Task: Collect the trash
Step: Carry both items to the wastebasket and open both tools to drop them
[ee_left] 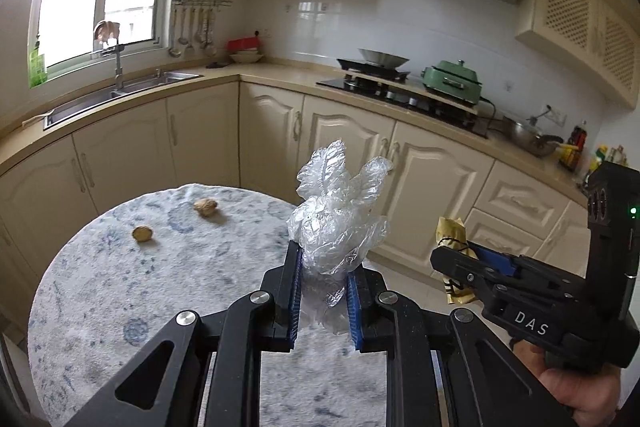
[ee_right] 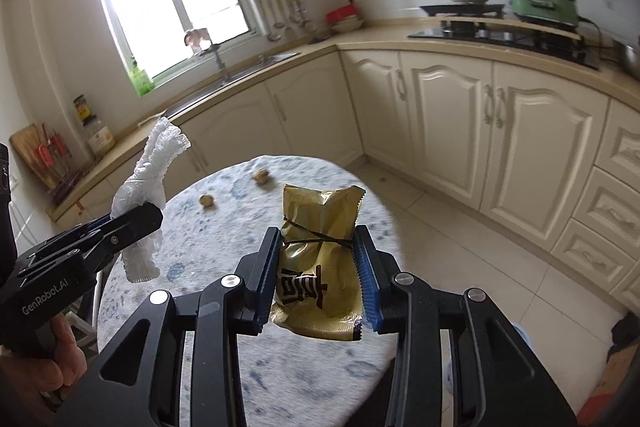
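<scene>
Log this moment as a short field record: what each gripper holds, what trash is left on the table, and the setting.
left gripper: shut on crumpled clear plastic glove, lifted off the table
right gripper: shut on gold snack wrapper, lifted off the table
left on table: two small brown scraps, scrap one and scrap two, lying apart
table: round, blue-and-white patterned cloth
setting: kitchen, cream cabinets, sink under window, green cooker near the stove
bin: none in view
</scene>
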Motion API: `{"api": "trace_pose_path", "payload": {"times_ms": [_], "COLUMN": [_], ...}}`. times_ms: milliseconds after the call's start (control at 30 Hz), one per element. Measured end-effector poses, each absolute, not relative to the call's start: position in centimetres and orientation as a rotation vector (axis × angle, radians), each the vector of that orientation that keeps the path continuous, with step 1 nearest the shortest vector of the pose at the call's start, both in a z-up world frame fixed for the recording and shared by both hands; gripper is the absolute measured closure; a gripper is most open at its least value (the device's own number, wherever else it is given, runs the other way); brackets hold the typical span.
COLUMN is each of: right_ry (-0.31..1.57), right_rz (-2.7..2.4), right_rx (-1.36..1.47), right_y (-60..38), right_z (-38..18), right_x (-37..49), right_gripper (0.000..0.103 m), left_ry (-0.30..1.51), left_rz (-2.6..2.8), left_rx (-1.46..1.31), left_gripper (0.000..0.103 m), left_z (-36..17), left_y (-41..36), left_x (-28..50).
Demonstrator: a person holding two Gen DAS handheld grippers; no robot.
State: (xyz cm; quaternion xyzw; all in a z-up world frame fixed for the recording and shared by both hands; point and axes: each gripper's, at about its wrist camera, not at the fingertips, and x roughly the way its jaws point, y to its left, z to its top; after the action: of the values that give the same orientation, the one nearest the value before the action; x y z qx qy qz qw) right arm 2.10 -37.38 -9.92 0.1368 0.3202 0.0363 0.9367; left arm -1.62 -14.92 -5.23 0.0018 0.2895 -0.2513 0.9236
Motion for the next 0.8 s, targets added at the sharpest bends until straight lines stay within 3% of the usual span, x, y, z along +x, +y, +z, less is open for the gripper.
{"api": "trace_pose_path", "payload": {"times_ms": [367, 800], "right_ry": [0.632, 0.772], "right_rz": [-0.15, -0.377], "right_rx": [0.359, 0.493], "right_y": [-47.9, -58.9], "right_z": [-10.7, -18.9], "right_x": [-3.4, -6.2], "right_gripper": [0.067, 0.067], "left_ry": [0.646, 0.932], "left_rz": [-0.71, -0.865], "left_rx": [0.066, 0.123], "left_gripper": [0.087, 0.087], "left_z": [-5.1, -12.8], "left_y": [-24.7, -37.8], "left_x": [-2.9, 1.2]}}
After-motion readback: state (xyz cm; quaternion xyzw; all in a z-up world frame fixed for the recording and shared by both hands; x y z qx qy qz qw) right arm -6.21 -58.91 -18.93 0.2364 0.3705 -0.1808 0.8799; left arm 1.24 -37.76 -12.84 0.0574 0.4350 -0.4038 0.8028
